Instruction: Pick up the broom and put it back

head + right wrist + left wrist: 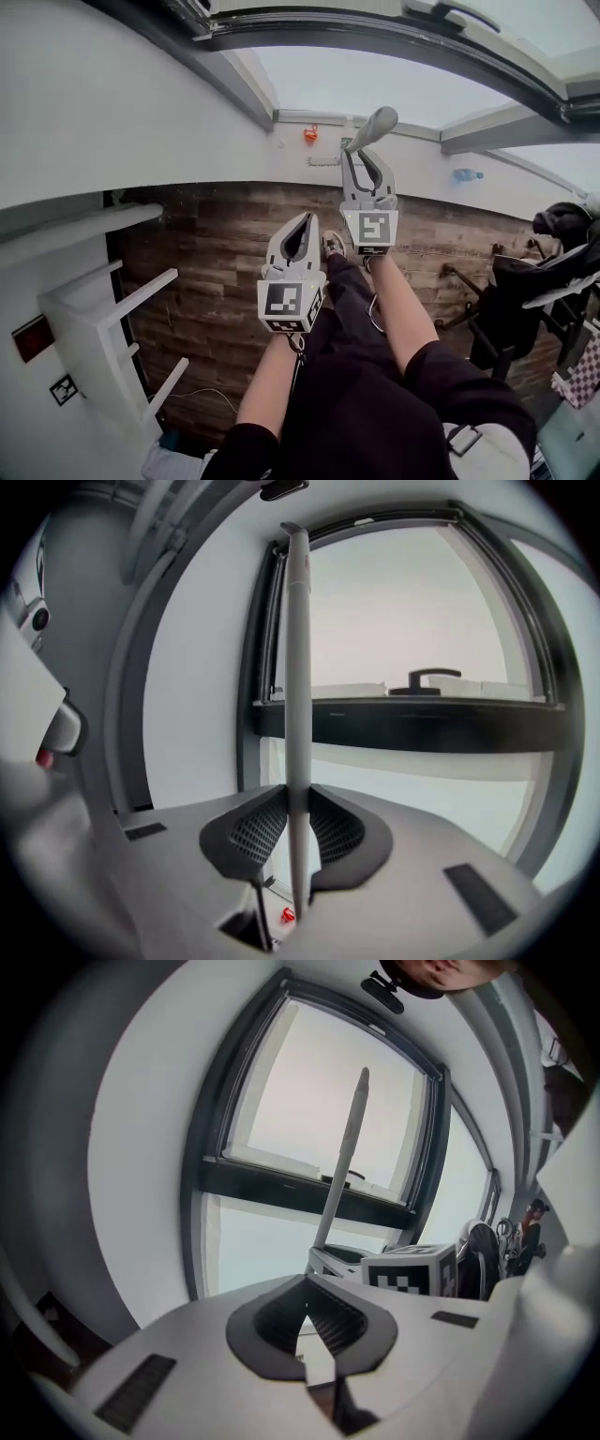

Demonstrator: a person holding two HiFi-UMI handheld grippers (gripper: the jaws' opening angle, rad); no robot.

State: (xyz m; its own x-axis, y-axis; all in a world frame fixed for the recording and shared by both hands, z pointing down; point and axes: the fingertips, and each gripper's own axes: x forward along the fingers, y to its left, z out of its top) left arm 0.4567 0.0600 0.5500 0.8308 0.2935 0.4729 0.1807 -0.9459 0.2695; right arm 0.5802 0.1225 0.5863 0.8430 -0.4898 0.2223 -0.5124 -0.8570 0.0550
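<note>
— What did the head view give?
— Both tools up over the wood-plank floor: left gripper lower, right gripper higher, the grey broom handle sticking out past its tips. Only there did the white shelf show.
— The left gripper view?
— Jaws pressed together, empty. The handle stood apart, against the window, above the other gripper's marker cube.
— The right gripper view?
— Jaws pinched the handle, upright between the pads. Only that view showed the window latch.
</note>
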